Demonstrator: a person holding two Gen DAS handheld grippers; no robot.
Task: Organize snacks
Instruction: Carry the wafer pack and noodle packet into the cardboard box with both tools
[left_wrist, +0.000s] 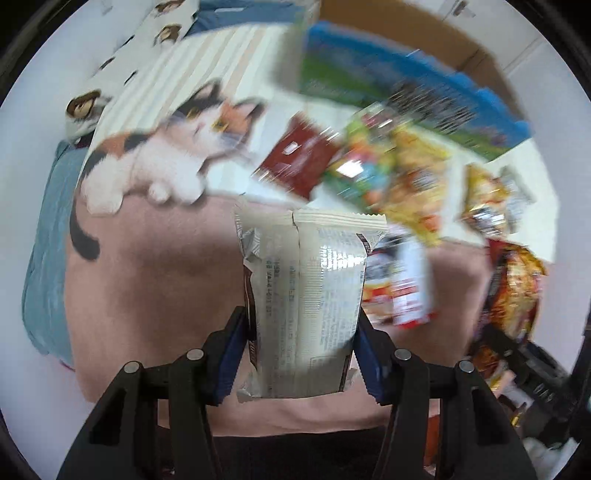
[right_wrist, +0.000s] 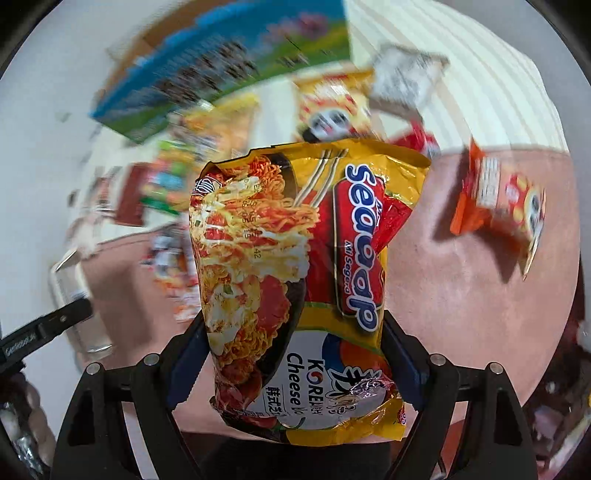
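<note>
In the left wrist view my left gripper (left_wrist: 301, 354) is shut on a cream-white snack packet (left_wrist: 306, 295), back side up, held above a pink cloth (left_wrist: 155, 280). In the right wrist view my right gripper (right_wrist: 295, 365) is shut on a yellow-and-red Sedaap Korean cheese noodle packet (right_wrist: 295, 280), held upright above the same pink cloth (right_wrist: 461, 295). Blurred snack packets (left_wrist: 388, 173) lie beyond the left gripper, among them a dark red packet (left_wrist: 299, 158). An orange packet (right_wrist: 495, 210) lies on the cloth to the right of the noodle packet.
A blue-and-green carton (left_wrist: 406, 88) stands at the back, also in the right wrist view (right_wrist: 229, 66). A cat-print cloth (left_wrist: 173, 155) lies at the left. The right gripper with its noodle packet (left_wrist: 513, 295) shows at the right of the left wrist view. The left gripper's black body (right_wrist: 48, 328) shows at the left edge.
</note>
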